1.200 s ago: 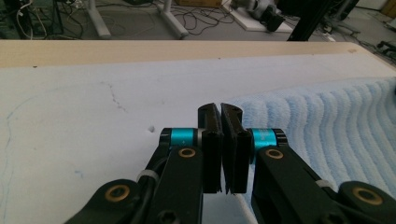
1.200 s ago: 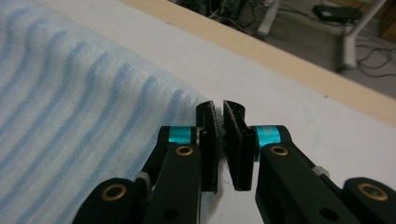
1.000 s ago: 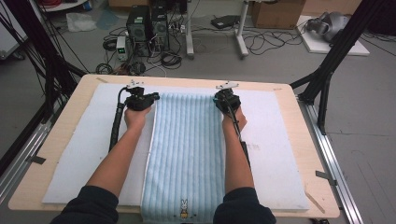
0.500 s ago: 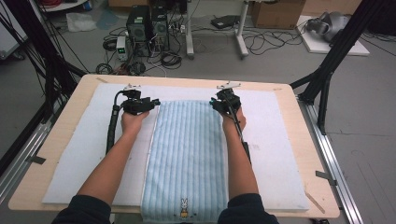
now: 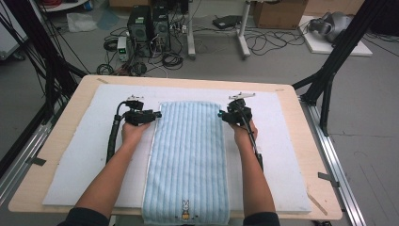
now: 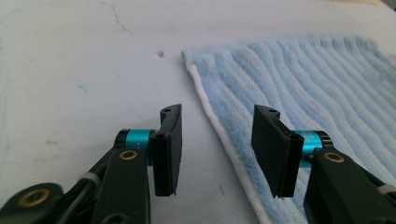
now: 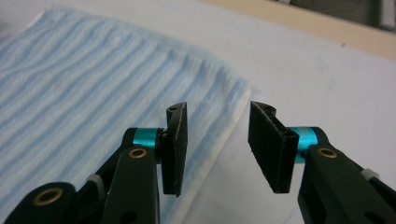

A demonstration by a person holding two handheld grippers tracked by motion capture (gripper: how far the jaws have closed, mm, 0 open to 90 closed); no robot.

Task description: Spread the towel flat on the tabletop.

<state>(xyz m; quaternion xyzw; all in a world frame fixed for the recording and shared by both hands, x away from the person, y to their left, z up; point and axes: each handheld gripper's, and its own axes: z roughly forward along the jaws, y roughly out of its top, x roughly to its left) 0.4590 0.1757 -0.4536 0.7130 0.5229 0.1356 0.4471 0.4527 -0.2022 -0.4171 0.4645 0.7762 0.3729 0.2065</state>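
A light blue ribbed towel (image 5: 188,155) lies flat and lengthwise on the white mat, with a small rabbit motif (image 5: 185,207) at its near end. My left gripper (image 5: 157,114) is at the towel's far left corner. In the left gripper view it (image 6: 218,114) is open astride the white hem of the towel (image 6: 299,79); its jaws have just been closing a little, and the pads press on nothing. My right gripper (image 5: 220,114) is at the far right corner. In its own view it (image 7: 218,109) is open over the edge of the towel (image 7: 84,93); its jaws have just been opening.
The white mat (image 5: 84,155) covers most of the wooden table (image 5: 310,155). Black frame legs (image 5: 329,80) stand at both sides. Computers and tangled cables (image 5: 150,28) sit on the floor beyond the far edge.
Both grippers have let go of the towel's far corners and opened. The hands have moved apart, outward to the towel's side edges. The towel now lies flat.
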